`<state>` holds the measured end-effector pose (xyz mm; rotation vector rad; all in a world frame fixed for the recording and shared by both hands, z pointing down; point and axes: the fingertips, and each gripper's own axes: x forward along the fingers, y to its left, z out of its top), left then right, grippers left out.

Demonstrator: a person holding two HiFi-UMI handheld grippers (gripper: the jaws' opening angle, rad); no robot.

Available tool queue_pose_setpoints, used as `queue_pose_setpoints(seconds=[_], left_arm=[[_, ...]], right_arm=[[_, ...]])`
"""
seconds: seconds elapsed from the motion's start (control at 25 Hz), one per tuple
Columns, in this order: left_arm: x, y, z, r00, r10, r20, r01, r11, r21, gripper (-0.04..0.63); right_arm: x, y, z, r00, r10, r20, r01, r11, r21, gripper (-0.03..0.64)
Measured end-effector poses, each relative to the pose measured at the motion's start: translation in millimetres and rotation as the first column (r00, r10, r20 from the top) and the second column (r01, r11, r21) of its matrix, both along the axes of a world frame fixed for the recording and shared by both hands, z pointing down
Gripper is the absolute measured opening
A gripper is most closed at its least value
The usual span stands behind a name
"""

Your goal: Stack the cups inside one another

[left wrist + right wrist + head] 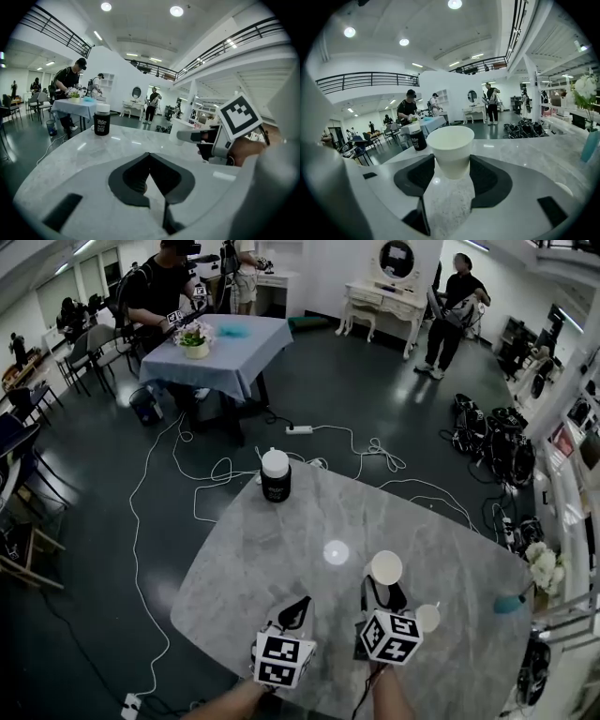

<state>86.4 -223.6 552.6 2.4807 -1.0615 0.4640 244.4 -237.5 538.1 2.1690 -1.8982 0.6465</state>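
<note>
Over the marble table (281,559): right gripper (451,165) clenched on white cup (451,140).
Left gripper (149,159): jaws pressed together, empty.
Far edge: black jar (275,476).

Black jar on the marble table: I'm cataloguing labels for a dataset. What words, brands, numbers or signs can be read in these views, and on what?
Black jar: white print on its side, too small and blurred to read.
Marker cubes: black-and-white square patterns only, no letters.
White cup: no print visible.
No text can be read in any view.
</note>
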Motion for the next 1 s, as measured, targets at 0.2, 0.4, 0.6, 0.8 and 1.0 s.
queue_pose_setpoints(seconds=[0.2,0.4,0.6,0.8,1.0], left_arm=[[12,19,-18,0.998,0.055,-0.019,-0.055,0.998,0.027,-0.005],[18,34,-38,0.993,0.110,-0.034,-0.108,0.993,0.049,-0.006],[25,49,-54,0.985,0.165,-0.049,-0.162,0.985,0.060,-0.005],[38,66,-66,0.970,0.234,-0.064,-0.229,0.970,0.078,-0.005],[48,84,-71,0.954,0.292,-0.063,-0.286,0.954,0.084,-0.005]], right_arm=[[4,33,-17,0.999,0.043,-0.004,-0.042,0.999,0.018,0.210],[5,66,-37,0.995,0.095,-0.005,-0.095,0.995,0.027,0.210],[9,99,-58,0.987,0.158,-0.014,-0.157,0.986,0.047,0.210],[17,136,-69,0.972,0.235,-0.021,-0.233,0.970,0.064,0.210],[24,170,-76,0.953,0.302,-0.021,-0.300,0.951,0.076,0.210]])
